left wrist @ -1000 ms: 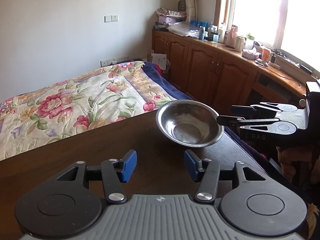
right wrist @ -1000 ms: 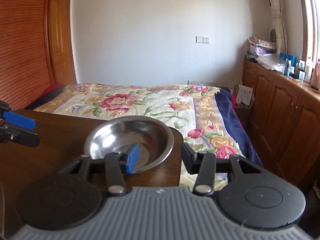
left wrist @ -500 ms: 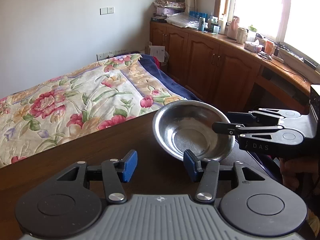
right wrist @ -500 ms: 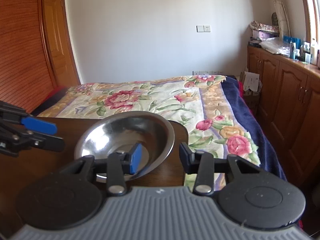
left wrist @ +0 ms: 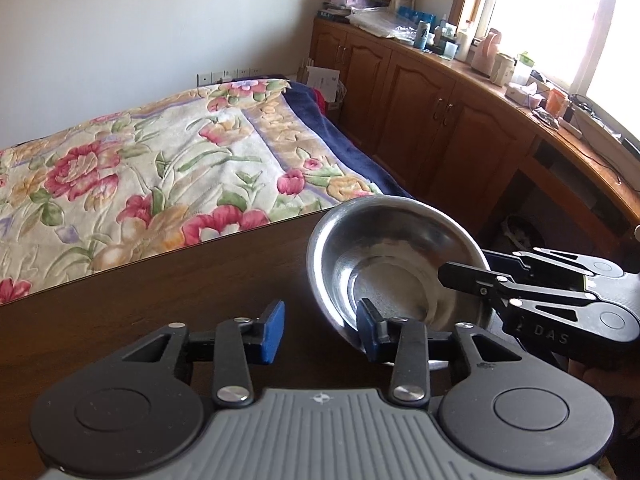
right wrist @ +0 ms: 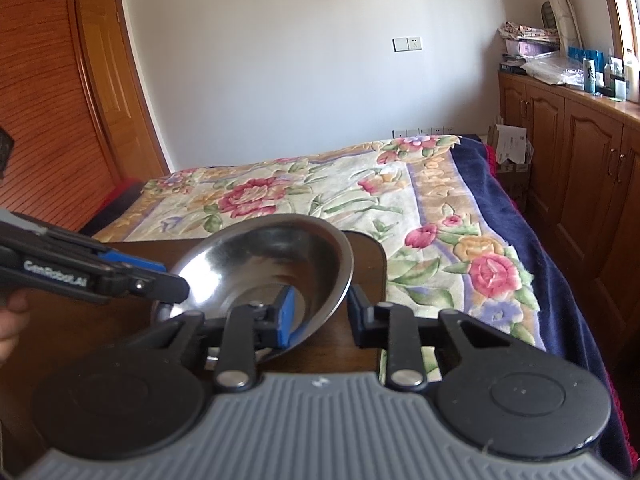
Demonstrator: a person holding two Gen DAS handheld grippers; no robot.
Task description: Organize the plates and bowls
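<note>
Nearest the right wrist camera, the right gripper (right wrist: 320,314) has its jaws spread wide astride the near rim of the steel bowl (right wrist: 276,264), one blue pad inside, the other outside; the rim hides whether either pad touches metal. From the left wrist view, the left gripper (left wrist: 320,330) is likewise wide open, its right finger just at the bowl's (left wrist: 396,256) near wall, contact unclear. That bowl sits tilted near the corner of the dark wooden table (left wrist: 160,292), its underside hidden. A hand (right wrist: 10,320) shows only partly at the frame edge. Beyond lies a bed with a floral quilt (right wrist: 320,196), then wooden cabinets (left wrist: 420,108) whose cluttered top is washed out by the window glare.
</note>
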